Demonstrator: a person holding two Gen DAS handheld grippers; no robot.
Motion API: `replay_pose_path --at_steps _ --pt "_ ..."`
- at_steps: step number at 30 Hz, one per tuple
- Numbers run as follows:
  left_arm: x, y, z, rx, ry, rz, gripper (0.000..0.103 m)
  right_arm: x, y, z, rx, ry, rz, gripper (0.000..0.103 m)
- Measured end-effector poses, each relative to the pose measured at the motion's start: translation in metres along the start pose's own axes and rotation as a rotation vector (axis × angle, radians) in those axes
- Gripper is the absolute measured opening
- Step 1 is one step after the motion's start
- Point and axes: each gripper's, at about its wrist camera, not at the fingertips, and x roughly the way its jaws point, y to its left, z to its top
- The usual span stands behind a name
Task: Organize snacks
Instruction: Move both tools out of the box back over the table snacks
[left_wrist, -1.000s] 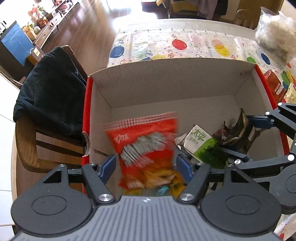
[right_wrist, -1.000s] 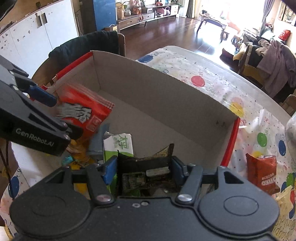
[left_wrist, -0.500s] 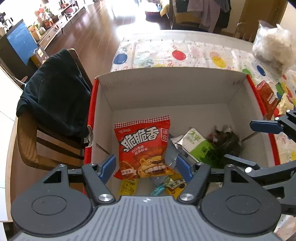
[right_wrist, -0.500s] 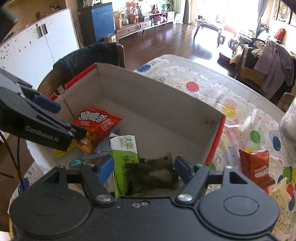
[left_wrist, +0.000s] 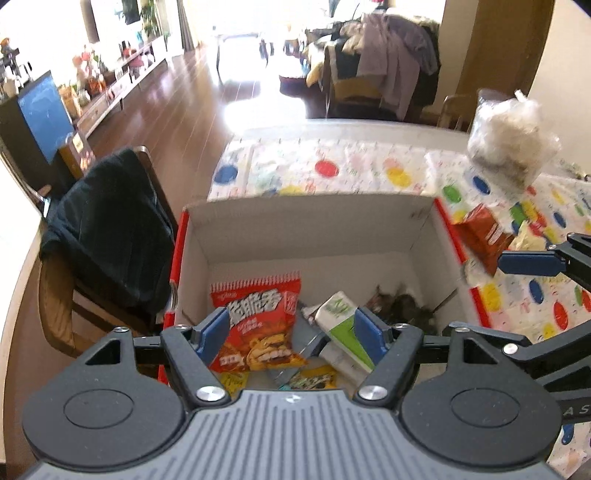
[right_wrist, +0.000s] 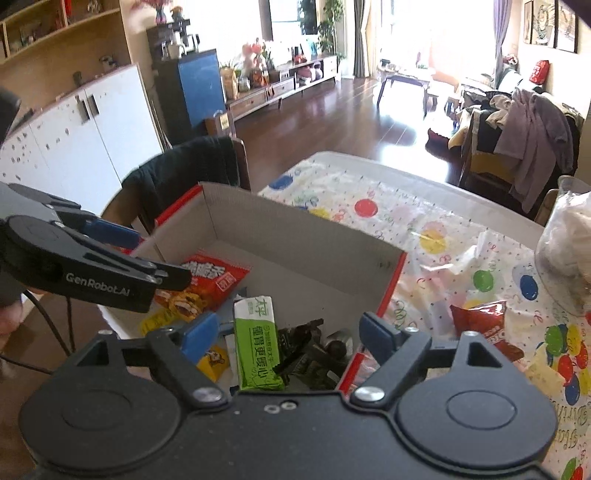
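Note:
A cardboard box (left_wrist: 314, 218) with red outer sides (right_wrist: 295, 229) stands on the table. Inside lie a red snack bag (left_wrist: 258, 325) (right_wrist: 210, 280), a green-and-white pack (left_wrist: 343, 325) (right_wrist: 256, 347), a dark crumpled wrapper (left_wrist: 402, 306) (right_wrist: 310, 350) and small yellow packets (left_wrist: 232, 378). My left gripper (left_wrist: 291, 332) is open and empty above the box's near edge. My right gripper (right_wrist: 286, 336) is open and empty above the box's right end. A red snack packet (left_wrist: 484, 236) (right_wrist: 484, 325) lies on the table outside the box.
A balloon-print cloth (left_wrist: 332, 170) covers the table. A clear bag of pale contents (left_wrist: 509, 140) sits at the far right. A chair with a dark jacket (left_wrist: 107, 229) stands left of the box. More small packets (right_wrist: 543, 369) lie at the right.
The red bag and the dark wrapper dropped from the grippers into the box. Both grippers opened, rose and pulled back from the box.

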Motion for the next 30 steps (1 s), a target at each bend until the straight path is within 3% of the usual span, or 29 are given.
replay_pose_path --at_steps 9,12,20,30 --pt "-0.028 -0.026 0.003 0.024 -0.115 -0.010 0.082 -0.043 -0.014 -0.006 0.030 -0.078 0.003 0.087" --pt "-0.033 -0.039 0.004 0.030 -0.132 -0.031 0.083 -0.057 -0.021 -0.011 0.035 -0.105 -0.001 0.097" --pt "-0.041 -0.081 0.006 0.068 -0.192 -0.077 0.086 -0.091 -0.052 -0.032 0.065 -0.147 -0.007 0.100" --pt "-0.031 -0.142 0.012 0.056 -0.181 -0.149 0.088 -0.117 -0.110 -0.066 0.128 -0.158 -0.056 0.103"
